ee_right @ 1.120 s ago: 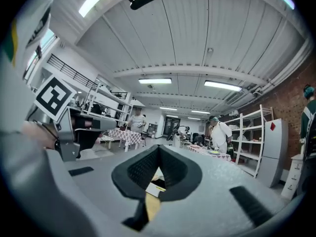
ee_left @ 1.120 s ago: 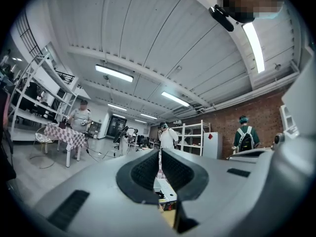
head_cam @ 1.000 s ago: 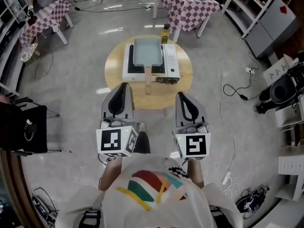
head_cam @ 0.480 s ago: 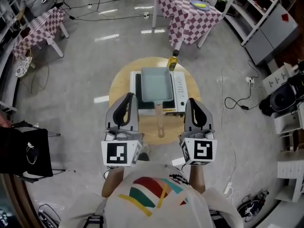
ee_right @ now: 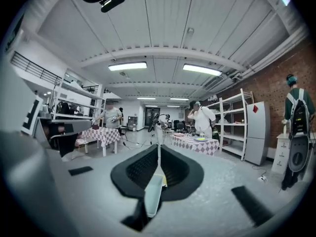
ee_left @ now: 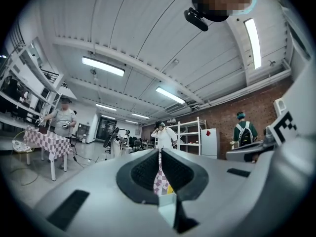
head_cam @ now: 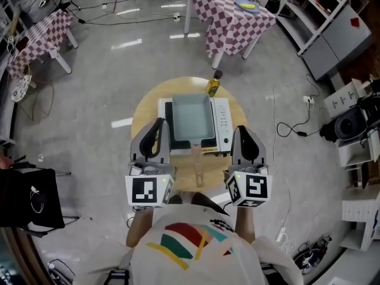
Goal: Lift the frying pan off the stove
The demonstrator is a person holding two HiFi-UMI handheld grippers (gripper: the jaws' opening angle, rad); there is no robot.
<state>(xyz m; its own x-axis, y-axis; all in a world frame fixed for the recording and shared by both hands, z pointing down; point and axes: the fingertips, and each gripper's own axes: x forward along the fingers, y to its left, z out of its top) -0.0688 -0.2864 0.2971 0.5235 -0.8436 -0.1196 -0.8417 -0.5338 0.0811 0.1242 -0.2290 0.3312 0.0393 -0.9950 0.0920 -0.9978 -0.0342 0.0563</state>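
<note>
A rectangular grey-blue frying pan sits on a white portable stove on a round wooden table. Its wooden handle points toward me, between my two grippers. My left gripper is held over the table's near left edge, beside the pan, shut and empty. Level with it, my right gripper is over the near right edge, also shut and empty. In the left gripper view, the left gripper shows only a thin slit. The right gripper looks the same in its own view.
A yellow oil bottle stands at the table's far edge behind the stove. Checkered-cloth tables stand farther back, and white shelving lines the right. Cables lie on the floor at right, and a black chair stands at left.
I have come closer to the round table, so the pan's handle now lies between the two grippers. Both grippers have stayed shut.
</note>
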